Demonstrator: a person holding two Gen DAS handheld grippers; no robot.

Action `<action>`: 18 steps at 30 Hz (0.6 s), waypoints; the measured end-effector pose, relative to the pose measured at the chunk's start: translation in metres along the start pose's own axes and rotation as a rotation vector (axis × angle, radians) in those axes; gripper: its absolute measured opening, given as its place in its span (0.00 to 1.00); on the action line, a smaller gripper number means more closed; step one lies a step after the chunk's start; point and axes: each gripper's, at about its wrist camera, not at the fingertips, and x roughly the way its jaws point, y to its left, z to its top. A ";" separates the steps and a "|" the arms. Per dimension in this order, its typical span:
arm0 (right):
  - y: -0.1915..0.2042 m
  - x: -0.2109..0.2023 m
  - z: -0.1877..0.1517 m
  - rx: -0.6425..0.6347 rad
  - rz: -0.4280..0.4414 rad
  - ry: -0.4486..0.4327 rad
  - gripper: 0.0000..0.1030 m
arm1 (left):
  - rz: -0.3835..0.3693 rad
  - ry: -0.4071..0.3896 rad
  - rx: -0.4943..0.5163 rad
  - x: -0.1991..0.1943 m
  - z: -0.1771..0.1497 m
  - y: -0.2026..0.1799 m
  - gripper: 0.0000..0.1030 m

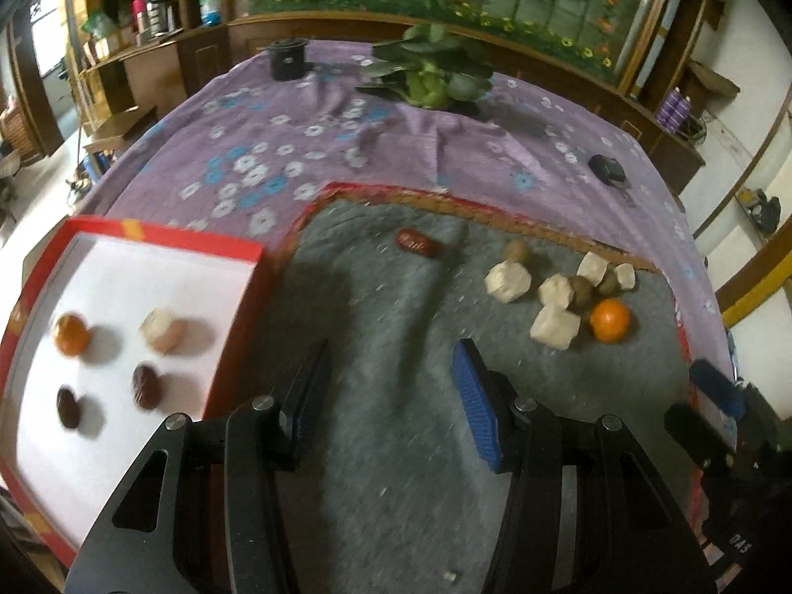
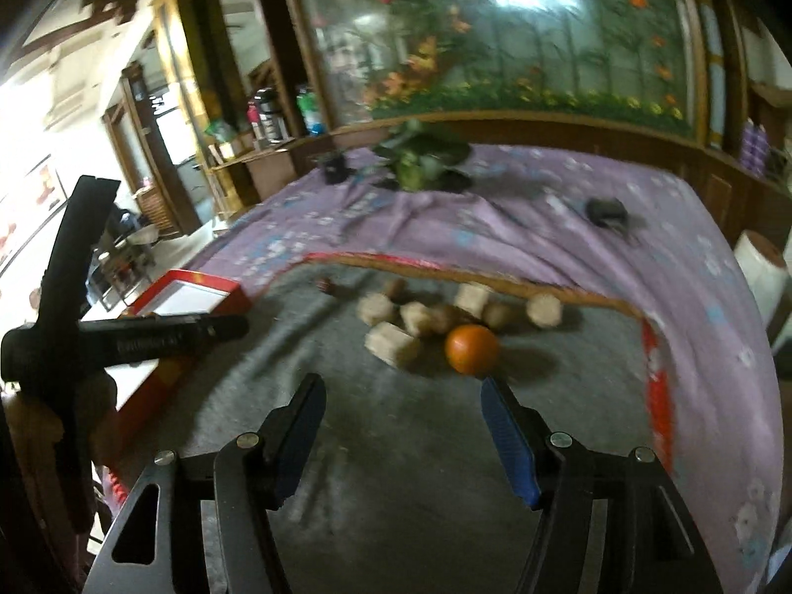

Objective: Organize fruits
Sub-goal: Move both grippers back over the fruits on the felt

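**Two grippers spread wide over the grey mat, nothing held**

Both sets of fingers were released. My left gripper (image 1: 391, 376) hung above the bare grey mat (image 1: 376, 445), jaws apart, with nothing between them. My right gripper (image 2: 403, 411) did the same, jaws spread, pointed at the loose pile ahead.

To my left sat the red box (image 1: 163, 240), its white floor carrying four pieces: a small orange fruit (image 1: 72, 334), a pale chunk (image 1: 163, 330) and two dark dates (image 1: 146, 386), well apart from one another.

Out on the mat, a single red date (image 1: 417, 243) lay alone near the far edge. Further right was the cluster: an orange (image 2: 471, 349) nearest my right fingers, with pale blocks (image 2: 392, 344) and brownish round fruits (image 1: 580, 292) packed just behind it, several touching.

The purple flowered cloth (image 1: 277, 148) covered the bench beyond, with a leafy green plant (image 1: 435, 72), a dark cup (image 1: 289, 58) and a small black object (image 1: 606, 168) on it. The right view was blurred.
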 end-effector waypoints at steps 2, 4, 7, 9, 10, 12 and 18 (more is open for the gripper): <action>-0.010 0.000 -0.002 0.009 0.011 0.006 0.62 | -0.007 0.008 0.006 0.008 0.009 -0.003 0.49; -0.016 0.000 -0.004 0.019 0.019 -0.002 0.62 | -0.026 0.025 0.006 0.016 0.020 -0.003 0.49; -0.020 0.004 -0.003 0.030 0.033 0.004 0.62 | -0.056 0.068 -0.009 0.034 0.038 -0.001 0.49; -0.022 0.007 -0.002 0.027 0.040 0.007 0.62 | -0.079 0.097 -0.009 0.047 0.050 -0.002 0.49; -0.022 0.009 -0.001 0.025 0.042 0.008 0.62 | -0.078 0.109 -0.016 0.052 0.055 -0.002 0.49; -0.022 0.013 0.001 0.023 0.046 0.012 0.62 | -0.084 0.126 -0.013 0.063 0.063 -0.003 0.49; -0.023 0.021 0.003 0.034 0.070 0.021 0.62 | -0.058 0.164 -0.050 0.088 0.070 0.001 0.48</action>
